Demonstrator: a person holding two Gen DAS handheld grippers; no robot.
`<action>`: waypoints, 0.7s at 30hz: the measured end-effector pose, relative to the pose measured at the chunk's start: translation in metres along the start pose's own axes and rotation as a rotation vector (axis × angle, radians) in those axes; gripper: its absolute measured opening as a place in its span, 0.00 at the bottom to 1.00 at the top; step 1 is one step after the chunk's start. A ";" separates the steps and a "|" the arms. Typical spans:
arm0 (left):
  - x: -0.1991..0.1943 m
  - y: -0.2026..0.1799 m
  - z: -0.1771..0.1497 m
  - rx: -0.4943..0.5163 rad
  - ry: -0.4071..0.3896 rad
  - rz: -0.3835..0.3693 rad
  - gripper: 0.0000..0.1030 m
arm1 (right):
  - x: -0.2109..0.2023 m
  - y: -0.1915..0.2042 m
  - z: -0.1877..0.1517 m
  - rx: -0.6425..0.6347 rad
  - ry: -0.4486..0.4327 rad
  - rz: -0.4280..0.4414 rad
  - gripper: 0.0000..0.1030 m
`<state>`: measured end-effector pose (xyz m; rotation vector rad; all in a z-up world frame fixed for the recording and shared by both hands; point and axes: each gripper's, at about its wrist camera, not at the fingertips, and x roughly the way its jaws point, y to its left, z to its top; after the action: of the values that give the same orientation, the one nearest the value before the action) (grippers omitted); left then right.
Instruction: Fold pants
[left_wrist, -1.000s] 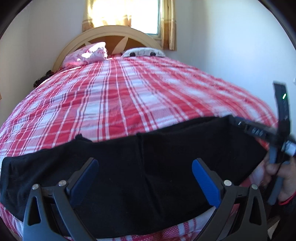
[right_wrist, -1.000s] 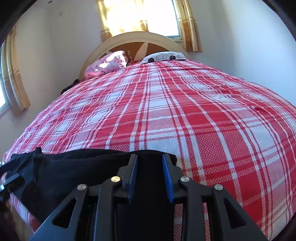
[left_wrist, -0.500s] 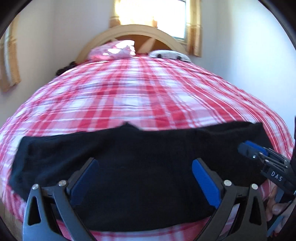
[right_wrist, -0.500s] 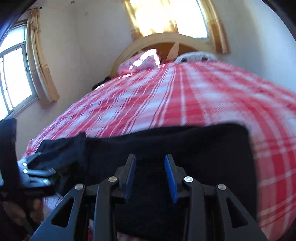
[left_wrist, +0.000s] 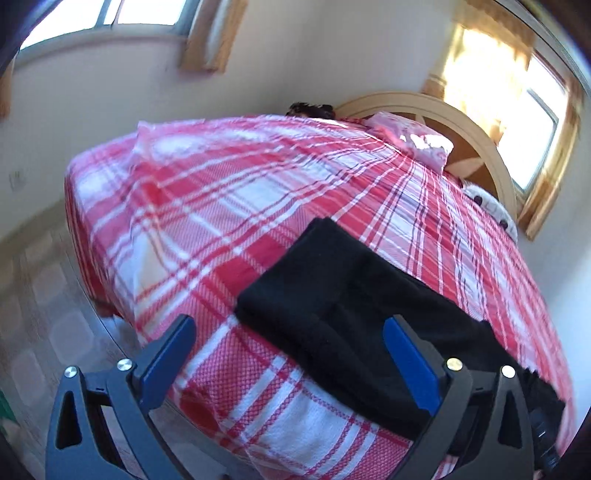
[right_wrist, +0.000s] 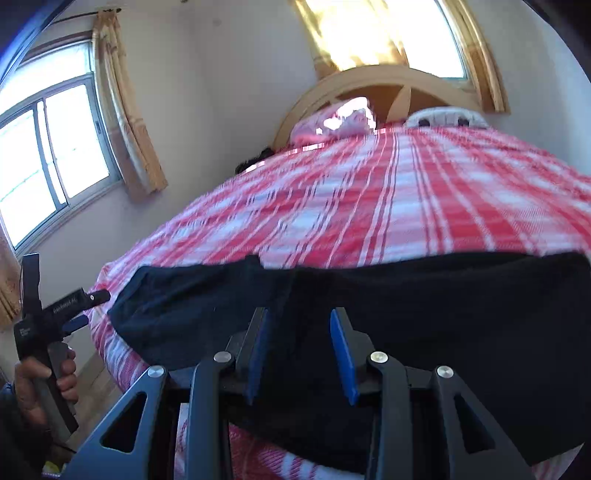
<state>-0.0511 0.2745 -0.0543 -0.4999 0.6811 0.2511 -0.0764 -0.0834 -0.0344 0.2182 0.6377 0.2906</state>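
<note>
1. The folded black pants (left_wrist: 354, 314) are lying on the plaid bedspread (left_wrist: 207, 206), at the foot end, far from the arched wooden headboard (right_wrist: 391, 85).
2. The left gripper (left_wrist: 288, 354) is hovering with fingers spread wide, holding nothing.
3. The right gripper (right_wrist: 299, 343) is hovering over the pants, fingers parted.
4. Curtained windows (right_wrist: 55, 158) are lighting the walls beside the headboard.

A bed (right_wrist: 424, 206) with a red-and-white plaid cover carries black pants (right_wrist: 461, 295) laid flat across its near edge. At the arched wooden headboard (right_wrist: 402, 79) lie 2 pillows: a pink one (right_wrist: 332, 123) and a white patterned one (right_wrist: 445, 117).
</note>
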 end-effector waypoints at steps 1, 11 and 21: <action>0.003 0.000 -0.003 -0.022 0.010 -0.016 1.00 | 0.005 -0.002 -0.003 0.018 0.022 0.008 0.36; 0.016 -0.009 -0.013 -0.146 0.053 -0.156 0.84 | 0.010 -0.006 -0.013 0.065 0.034 0.031 0.37; 0.019 -0.007 -0.010 -0.269 0.049 -0.182 0.83 | 0.009 -0.009 -0.014 0.072 0.028 0.040 0.38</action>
<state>-0.0400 0.2647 -0.0713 -0.8228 0.6479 0.1598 -0.0761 -0.0875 -0.0527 0.2963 0.6730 0.3096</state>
